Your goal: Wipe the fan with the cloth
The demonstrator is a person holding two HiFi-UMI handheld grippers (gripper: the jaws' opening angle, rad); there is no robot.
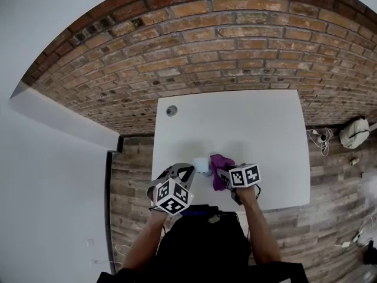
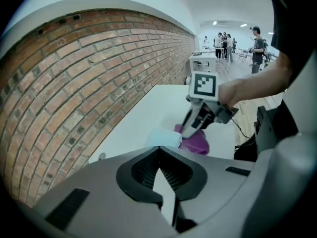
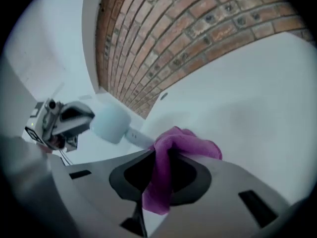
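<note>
White rectangular table [image 1: 247, 117], seen from above, left to right. The left gripper [image 1: 187, 171] has its jaws pressed together, their tips right at the pale blue end of the small pale blue and white handheld fan [image 1: 202, 165]. Whether they pinch a thin part of it cannot be told. The fan sits near the table's front edge, between the two grippers. Its white stem runs rightward under the crumpled purple cloth [image 1: 221, 160], which drapes over the stem and touches it. The right gripper [image 1: 224, 175] pinches a fold of this cloth between its jaws.

Progress, as judged: wiping appears to be under way at the stem. The pale blue end is uncovered and probably remains to be wiped. No surface shows how much has been cleaned.

Containers: none in view.
</note>
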